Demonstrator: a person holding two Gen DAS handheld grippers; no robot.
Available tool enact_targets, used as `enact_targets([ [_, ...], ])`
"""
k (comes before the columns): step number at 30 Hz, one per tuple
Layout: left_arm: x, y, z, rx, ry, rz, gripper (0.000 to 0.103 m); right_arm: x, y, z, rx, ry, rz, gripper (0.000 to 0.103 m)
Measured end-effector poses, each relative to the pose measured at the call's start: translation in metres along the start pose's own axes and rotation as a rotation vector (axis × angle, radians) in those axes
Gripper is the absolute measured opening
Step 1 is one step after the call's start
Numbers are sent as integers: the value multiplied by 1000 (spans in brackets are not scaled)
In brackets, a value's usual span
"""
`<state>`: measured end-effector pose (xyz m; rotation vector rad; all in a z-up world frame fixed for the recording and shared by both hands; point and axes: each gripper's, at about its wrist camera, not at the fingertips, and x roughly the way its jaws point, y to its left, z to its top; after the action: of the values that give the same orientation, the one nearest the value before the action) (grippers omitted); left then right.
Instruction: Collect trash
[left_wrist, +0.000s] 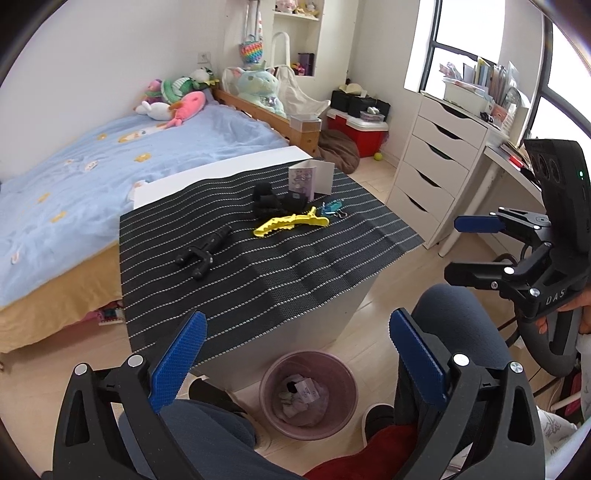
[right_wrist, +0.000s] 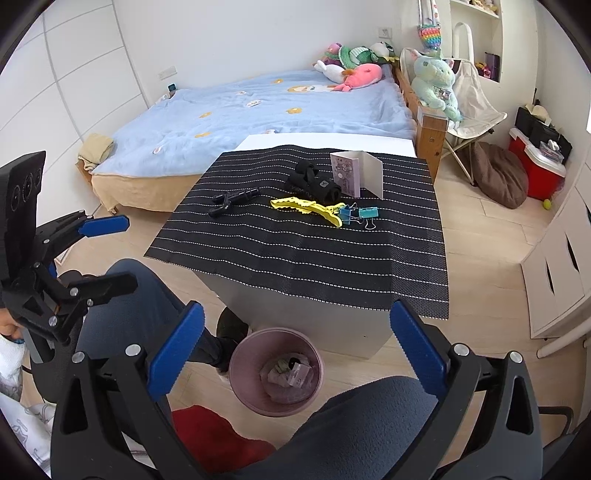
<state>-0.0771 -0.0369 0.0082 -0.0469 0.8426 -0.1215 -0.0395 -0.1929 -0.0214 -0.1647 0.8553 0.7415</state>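
A pink trash bin (left_wrist: 266, 384) stands on the floor in front of the low table, with crumpled paper and a purple card (left_wrist: 303, 398) inside it. My left gripper (left_wrist: 295, 332) hangs above the bin, open, with nothing between its blue pads. My right gripper (right_wrist: 297, 314) is over the same bin (right_wrist: 236, 369) and is open and empty too. Each gripper also appears in the other's view: the right gripper (left_wrist: 460, 251) at the right edge, the left gripper (right_wrist: 122, 254) at the left edge. A folded purple card (right_wrist: 347, 177) stands on the table's striped mat (right_wrist: 295, 258).
On the mat lie a yellow clip (right_wrist: 306, 208), a black tool (right_wrist: 231, 199), a black strap (right_wrist: 310, 181) and blue binder clips (right_wrist: 360, 214). A bed (right_wrist: 258, 110) is behind the table and white drawers (left_wrist: 432, 166) to the right. The person's knees flank the bin.
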Motion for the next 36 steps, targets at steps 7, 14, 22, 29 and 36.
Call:
enact_targets([
  [7,5,20,16,-1,-14,19,95,4,-1,11,-11,0,6,99],
  [14,14,39,40,8,-13,2,95,11,-5,28,-26,-1,-6,99],
  [22,42,59,71,83,29,-13,95,15,-6,37,-30,3,0,99],
  [29,77,72,87,173,114,-37,95,16,-10,36,-17,7,-5,99],
  [36,119,81,93,249,242,-70,95,15,-14,35,-7,8,-11,99],
])
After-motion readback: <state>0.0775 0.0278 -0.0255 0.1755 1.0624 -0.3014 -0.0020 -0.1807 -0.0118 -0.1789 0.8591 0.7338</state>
